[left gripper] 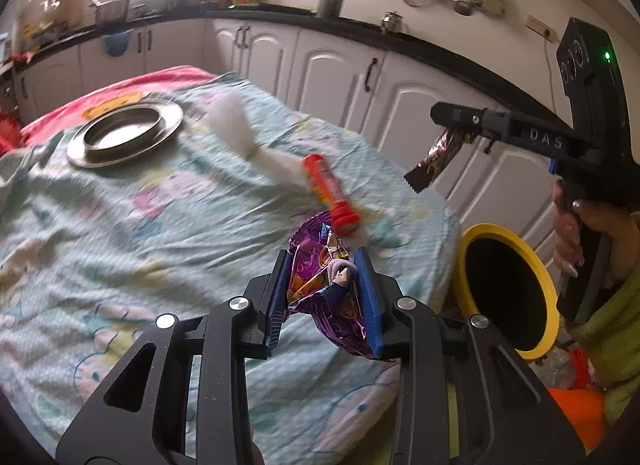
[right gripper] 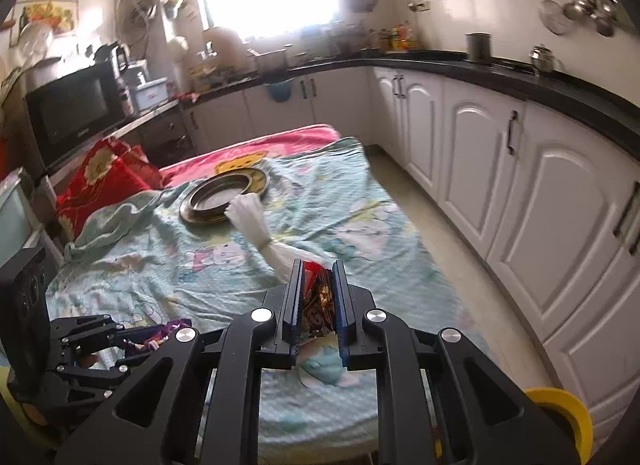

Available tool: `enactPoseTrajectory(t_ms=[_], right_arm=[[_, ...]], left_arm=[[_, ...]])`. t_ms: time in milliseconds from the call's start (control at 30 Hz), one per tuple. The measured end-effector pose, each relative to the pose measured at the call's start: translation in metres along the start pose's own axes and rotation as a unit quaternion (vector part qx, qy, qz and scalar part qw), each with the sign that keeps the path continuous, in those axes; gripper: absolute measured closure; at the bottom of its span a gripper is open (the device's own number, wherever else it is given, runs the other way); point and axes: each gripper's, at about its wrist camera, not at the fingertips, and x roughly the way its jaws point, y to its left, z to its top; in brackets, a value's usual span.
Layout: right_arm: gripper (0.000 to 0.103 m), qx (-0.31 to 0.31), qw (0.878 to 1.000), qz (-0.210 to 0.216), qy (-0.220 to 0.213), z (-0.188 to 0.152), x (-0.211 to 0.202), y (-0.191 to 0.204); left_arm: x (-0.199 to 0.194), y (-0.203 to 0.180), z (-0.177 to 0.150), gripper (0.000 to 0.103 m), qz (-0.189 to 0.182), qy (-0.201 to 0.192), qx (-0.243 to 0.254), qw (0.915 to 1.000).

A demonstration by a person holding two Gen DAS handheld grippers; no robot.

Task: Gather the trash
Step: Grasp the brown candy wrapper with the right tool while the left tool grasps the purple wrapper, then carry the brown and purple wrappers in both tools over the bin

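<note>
A table draped in a pale blue cartoon-print sheet (left gripper: 120, 225) over a pink blanket (right gripper: 248, 149) carries a steel plate (left gripper: 124, 135), a tied white plastic bag (right gripper: 256, 225) just beside it, and a red cylindrical tube (left gripper: 326, 193).

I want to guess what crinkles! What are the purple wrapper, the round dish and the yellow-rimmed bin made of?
The crumpled purple wrapper in the left tongs looks like shiny foil-backed plastic: sharp creases, mirror glints. The round silver dish looks like metal, with smooth grey reflections. The yellow-rimmed bin seems to be plastic, with even, matte colour; its dark inside could be a liner, I can't tell.
</note>
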Motion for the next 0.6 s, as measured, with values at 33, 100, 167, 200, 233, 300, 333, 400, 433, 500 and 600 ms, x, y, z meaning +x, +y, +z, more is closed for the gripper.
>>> enactPoseTrajectory(t_ms=[33,100,167,200,233,300,333,400,433,500,600], right_arm=[[0.089,0.006,1.0,-0.003,-0.002,-0.002,-0.005,-0.005],[0.089,0.016,1.0,-0.011,-0.006,-0.006,-0.015,-0.014],[0.089,0.026,0.999,-0.016,-0.012,-0.008,-0.025,-0.022],[0.089,0.031,0.999,-0.021,-0.017,-0.01,-0.032,-0.028],[0.089,0.034,0.999,-0.025,-0.02,-0.011,-0.036,-0.031],[0.089,0.039,0.998,-0.033,-0.026,-0.013,-0.046,-0.038],[0.089,0.041,0.998,-0.037,-0.029,-0.015,-0.051,-0.041],[0.089,0.044,0.997,-0.046,-0.034,-0.017,-0.059,-0.046],[0.089,0.046,0.997,-0.05,-0.038,-0.02,-0.065,-0.049],[0.089,0.052,0.996,-0.057,-0.043,-0.025,-0.074,-0.054],[0.089,0.058,0.995,-0.071,-0.048,-0.033,-0.086,-0.063]], left_arm=[[0.0,-0.005,0.002,0.077,-0.003,-0.001,0.004,1.0],[0.001,-0.013,0.005,0.078,-0.008,-0.003,0.011,0.9999],[0.003,-0.022,0.007,0.077,-0.013,-0.003,0.02,0.9997],[0.003,-0.027,0.009,0.077,-0.016,-0.004,0.024,0.9996],[0.005,-0.03,0.01,0.077,-0.021,-0.003,0.026,0.9995],[0.006,-0.037,0.011,0.077,-0.028,-0.001,0.029,0.9992],[0.008,-0.042,0.012,0.077,-0.03,-0.001,0.033,0.999],[0.01,-0.051,0.013,0.077,-0.036,0.0,0.041,0.9985],[0.011,-0.056,0.014,0.077,-0.039,0.0,0.044,0.9983],[0.011,-0.062,0.014,0.077,-0.044,-0.001,0.049,0.9978],[0.013,-0.076,0.017,0.077,-0.057,-0.003,0.061,0.9965]])
